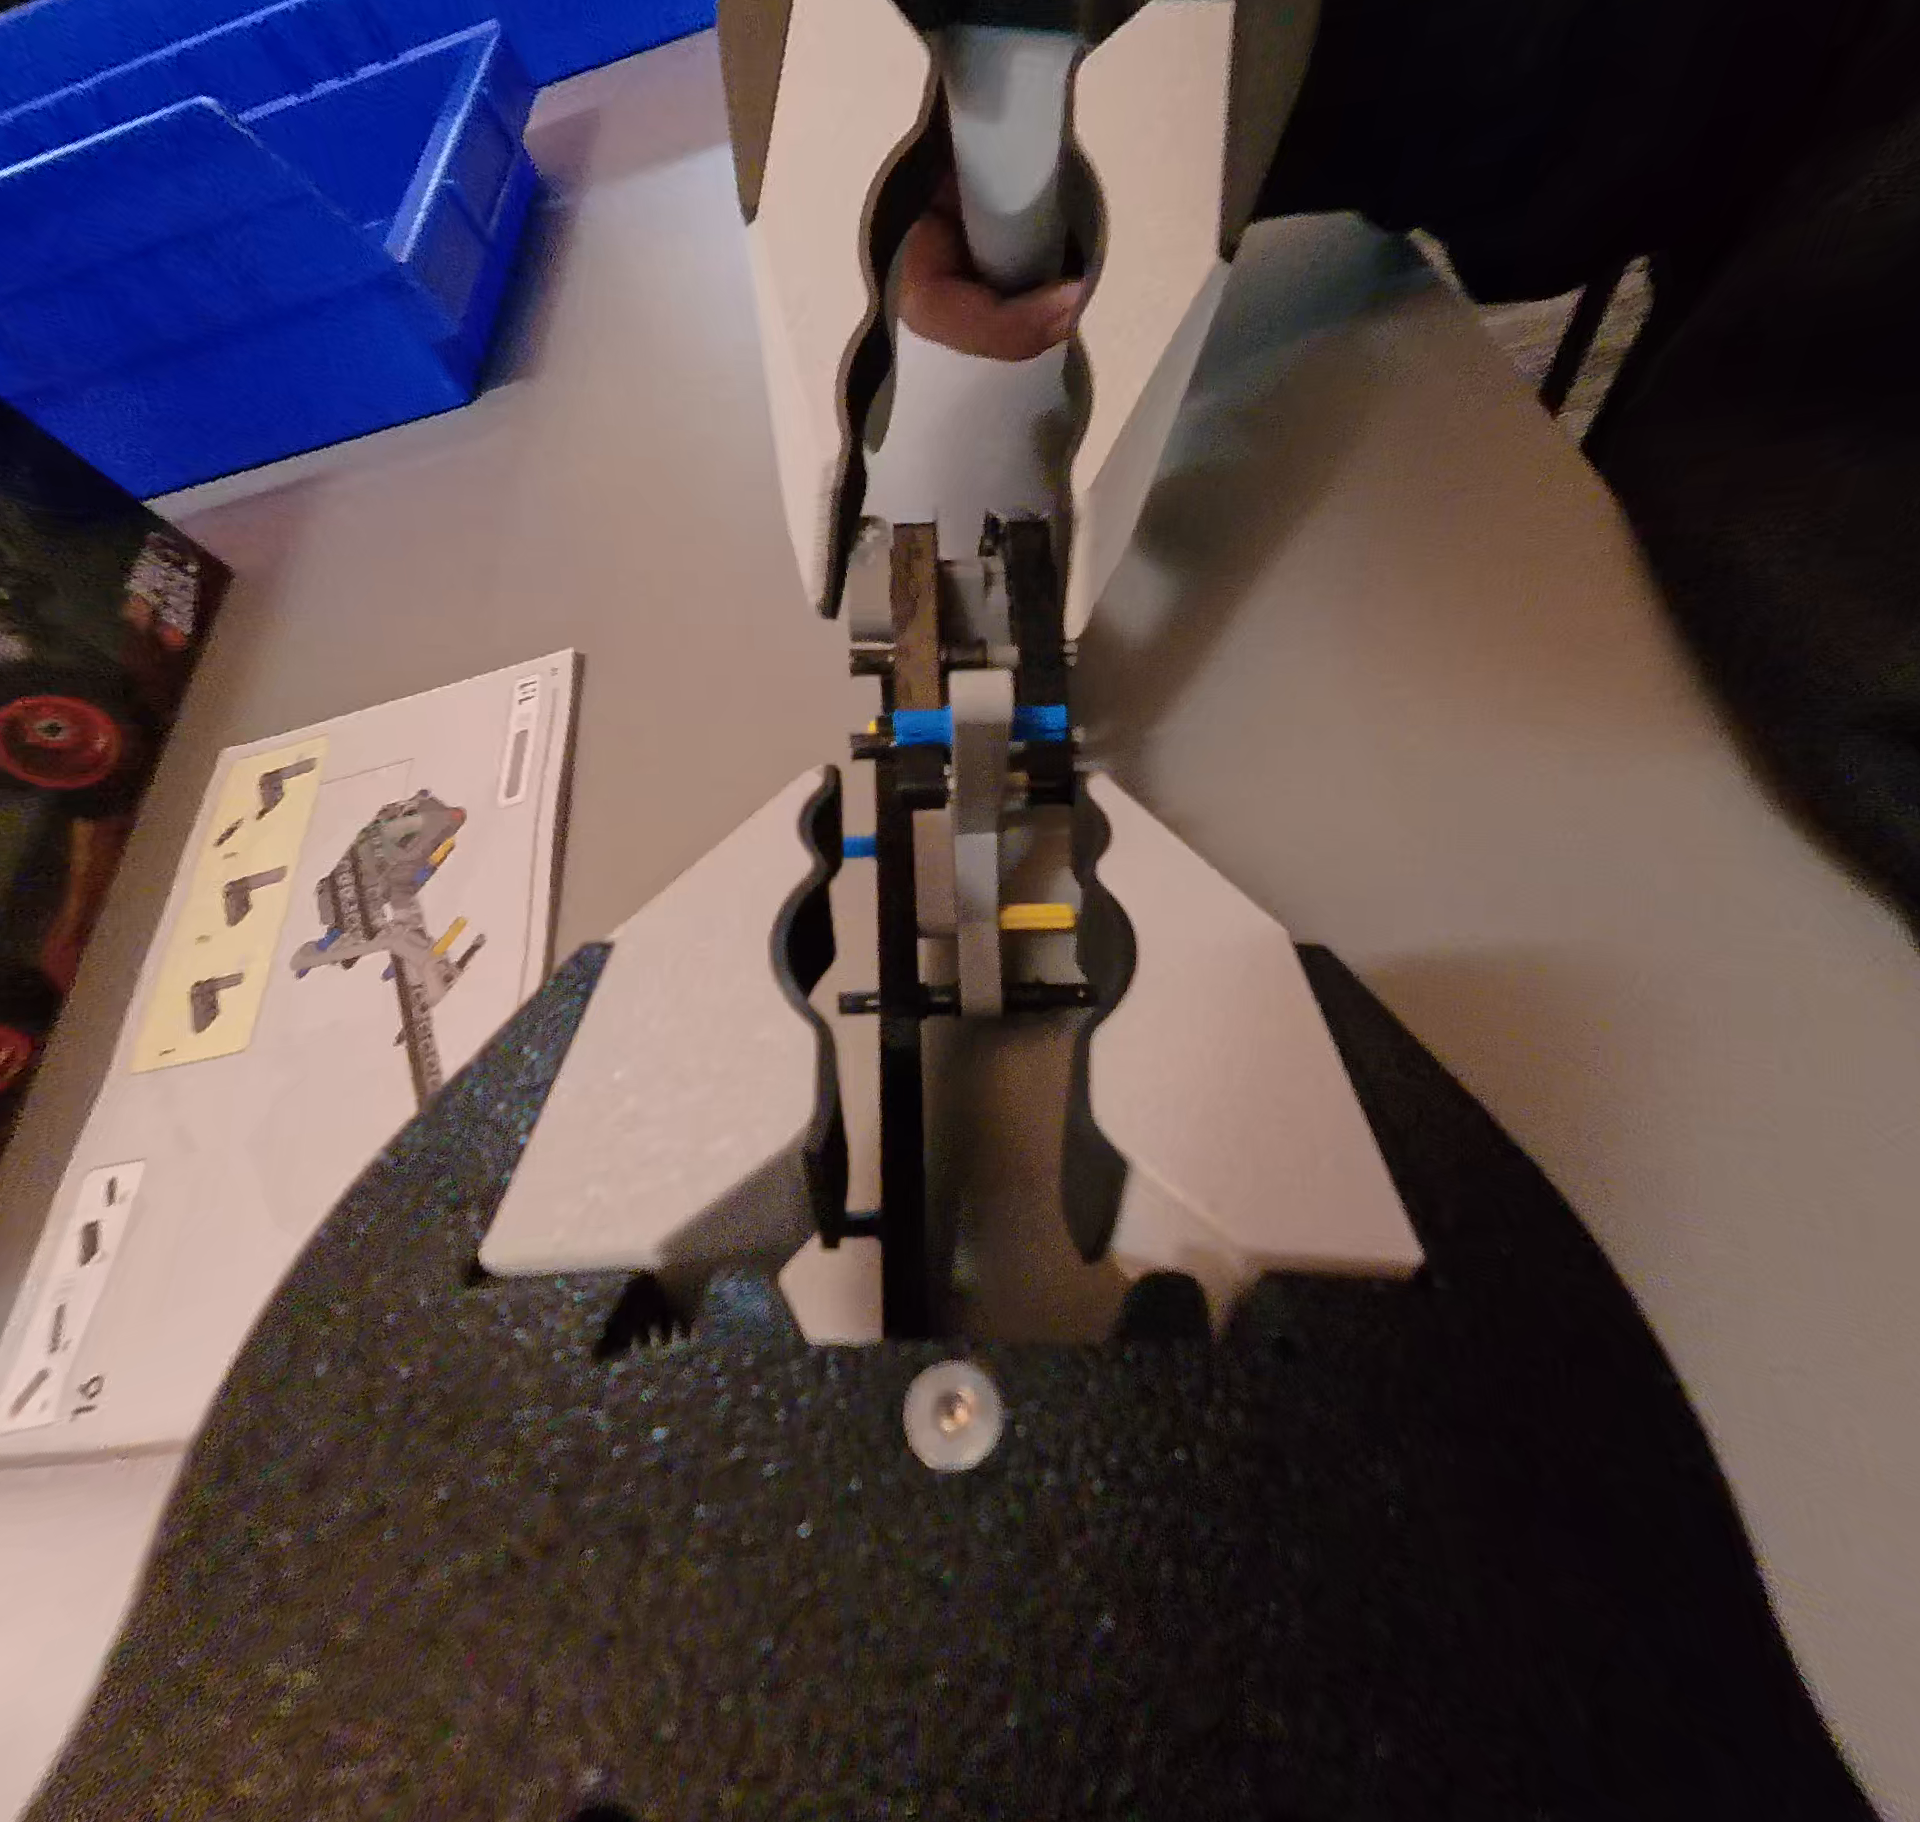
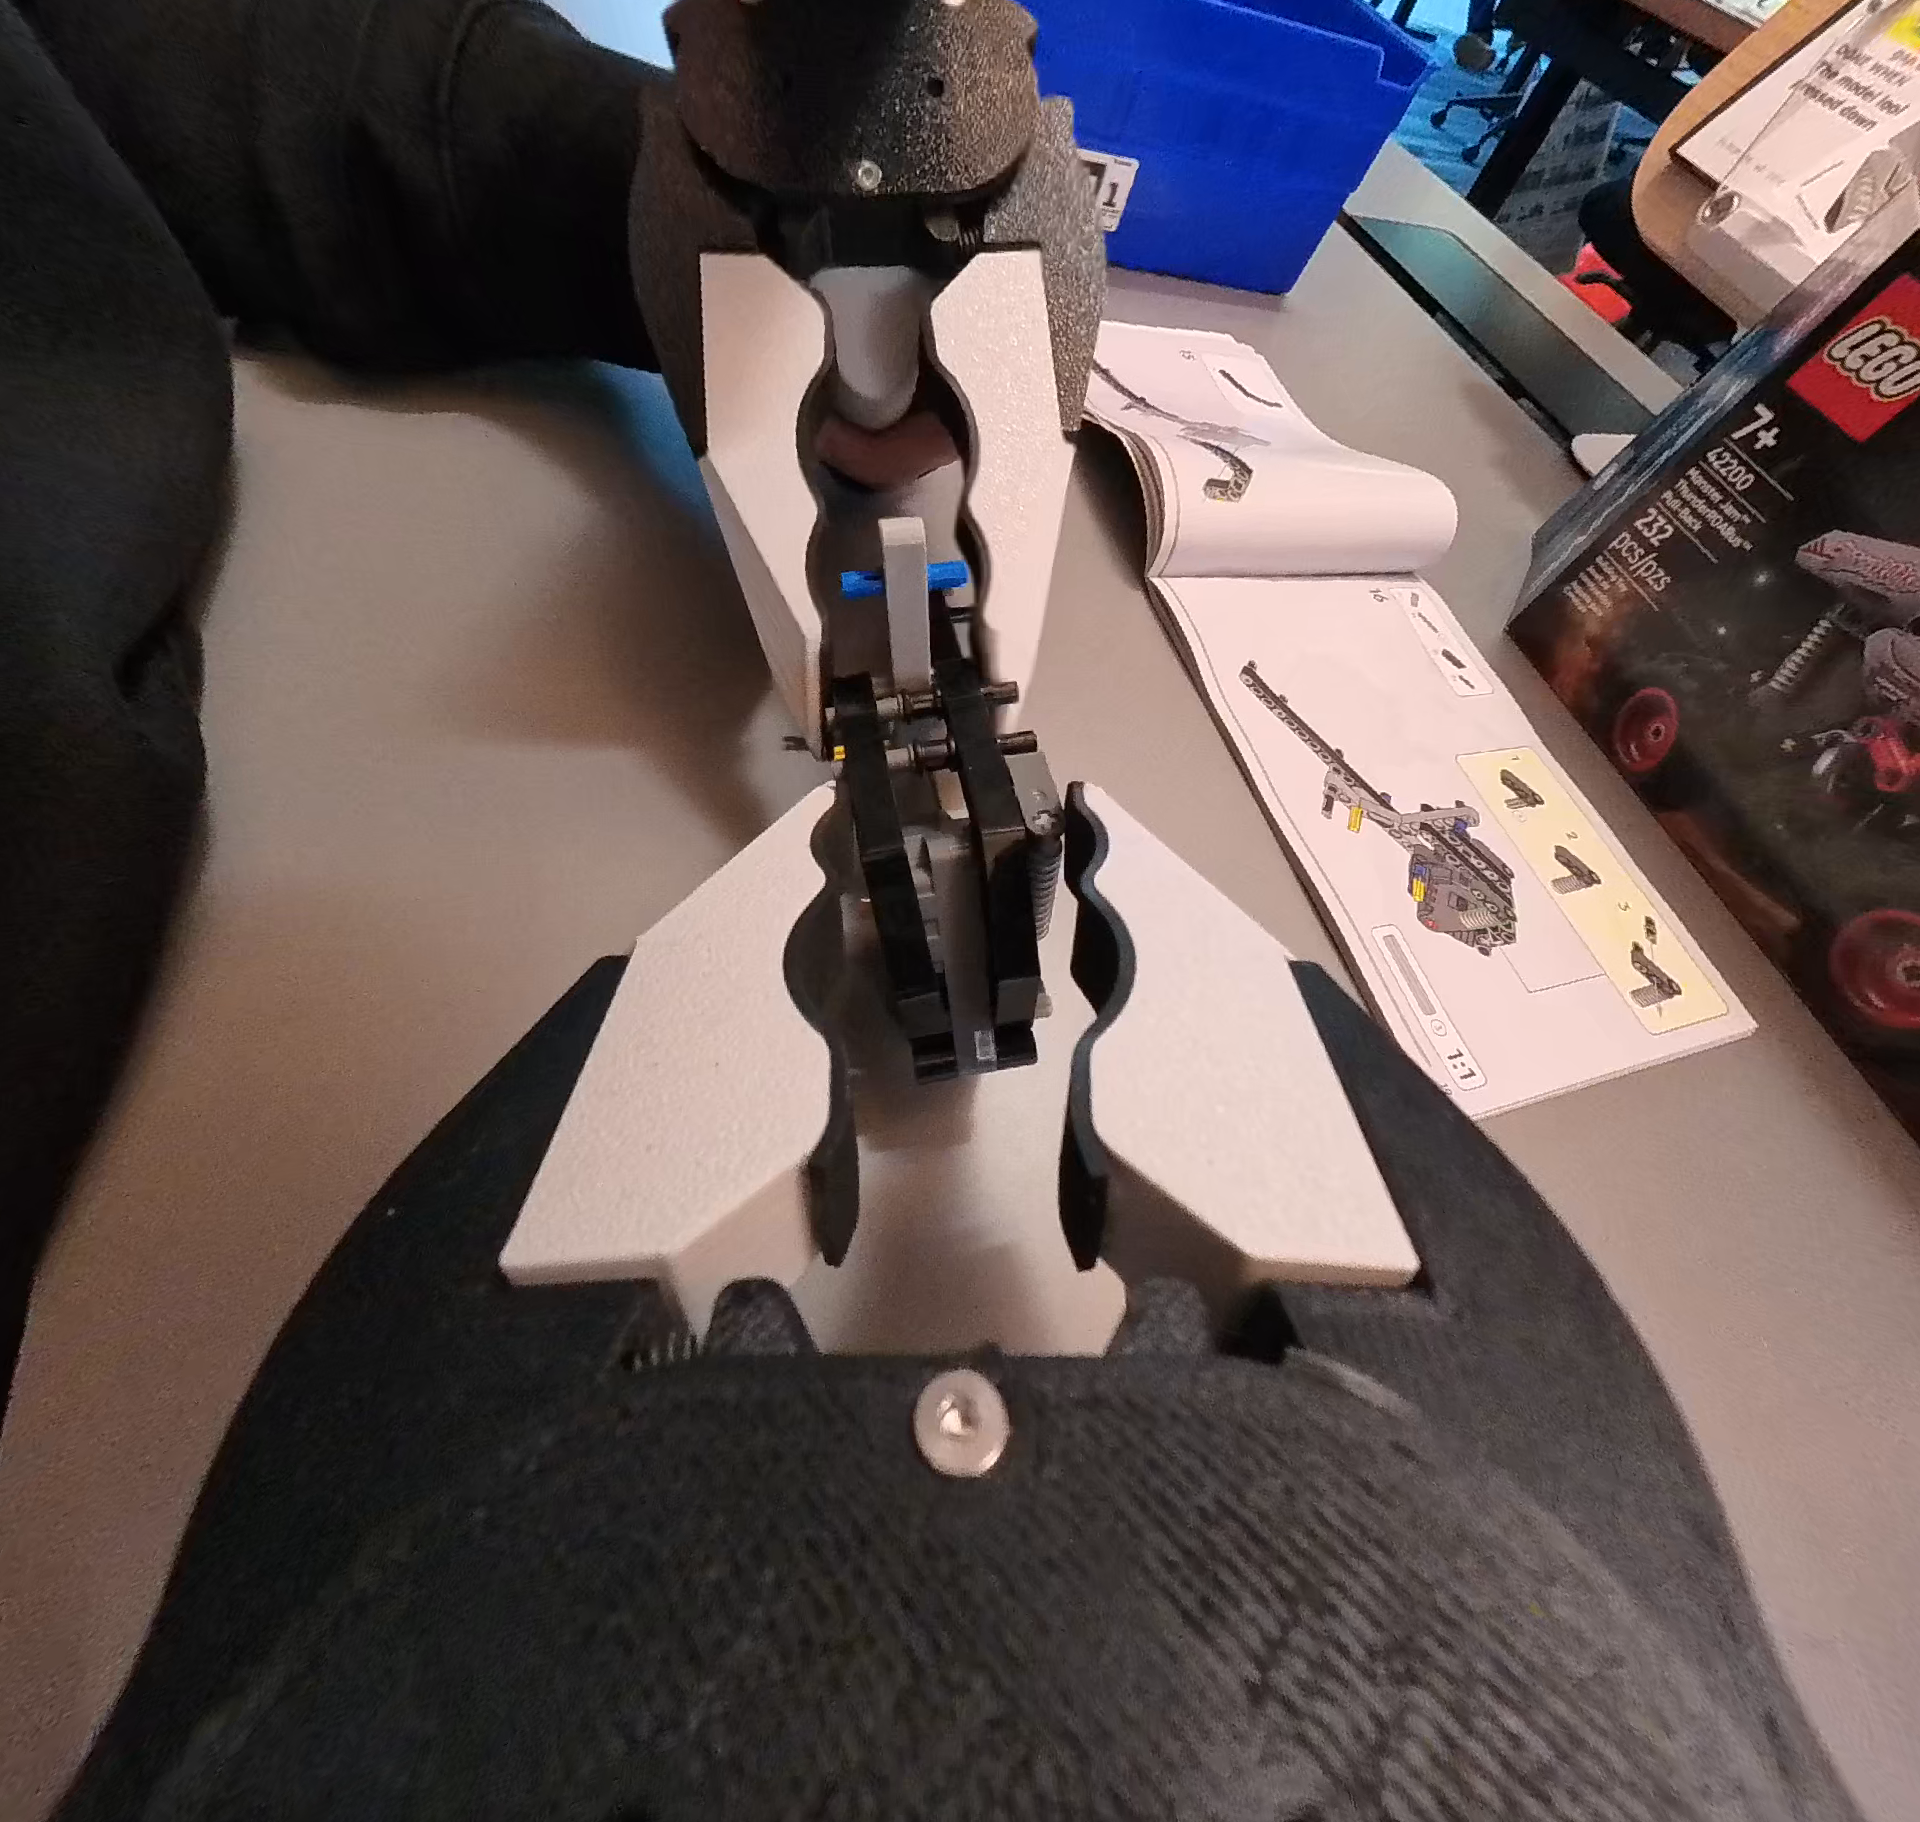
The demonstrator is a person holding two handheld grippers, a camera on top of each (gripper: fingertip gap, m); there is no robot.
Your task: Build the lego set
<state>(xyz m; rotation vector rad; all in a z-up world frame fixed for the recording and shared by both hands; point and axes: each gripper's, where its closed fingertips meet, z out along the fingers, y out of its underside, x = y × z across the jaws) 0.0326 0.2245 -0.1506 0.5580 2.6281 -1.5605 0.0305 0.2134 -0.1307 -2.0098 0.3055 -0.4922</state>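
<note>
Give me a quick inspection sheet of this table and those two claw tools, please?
Surface: grey table, mostly bare.
Job's things: half-built lego assembly of black beams, grey parts, blue pins, held in the air between both tools; open instruction booklet; set box.
Clutter: blue bin.
Grippers: left gripper and right gripper face each other, each closed on one end of the assembly.
Cables: nothing seen.
Surroundings: person's dark sleeve; other desks and chairs behind.
</note>
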